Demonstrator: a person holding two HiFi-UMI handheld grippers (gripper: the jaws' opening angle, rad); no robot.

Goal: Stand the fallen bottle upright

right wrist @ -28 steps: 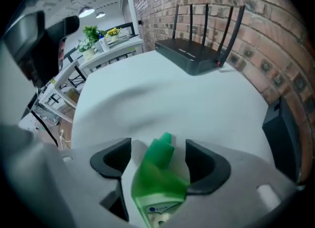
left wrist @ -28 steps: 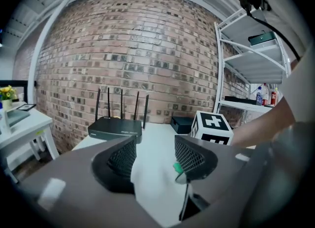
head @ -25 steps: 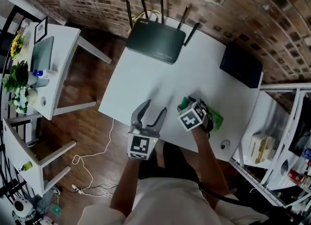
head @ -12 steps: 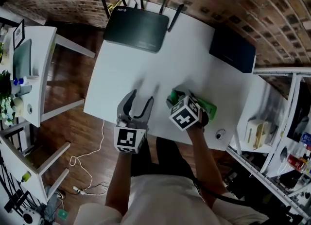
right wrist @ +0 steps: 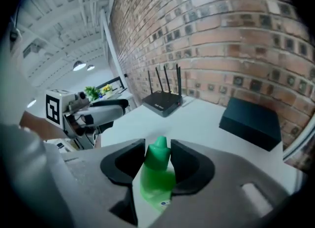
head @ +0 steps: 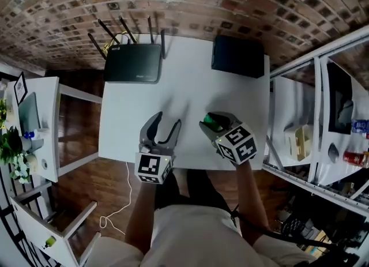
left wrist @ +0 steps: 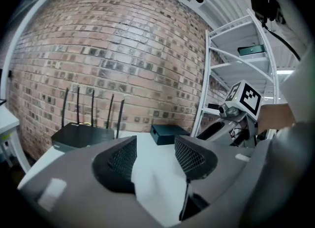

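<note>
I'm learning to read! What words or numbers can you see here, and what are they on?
Router: a tiny pale mark on its top, too small to read.
Green bottle: a small label near its base, too blurred to read.
Marker cubes: black-and-white square patterns, no words.
Nothing readable.

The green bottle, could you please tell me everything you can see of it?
The green bottle is small, of bright green plastic, with a cone-shaped cap of the same green and a small pale label low on its body. It sits between the jaws of the right hand-held gripper, which are closing, their pads pressing its shoulder from both sides. Its cap points forward along the jaws, with the white table beyond it. Whether its base touches the table is hidden.
</note>
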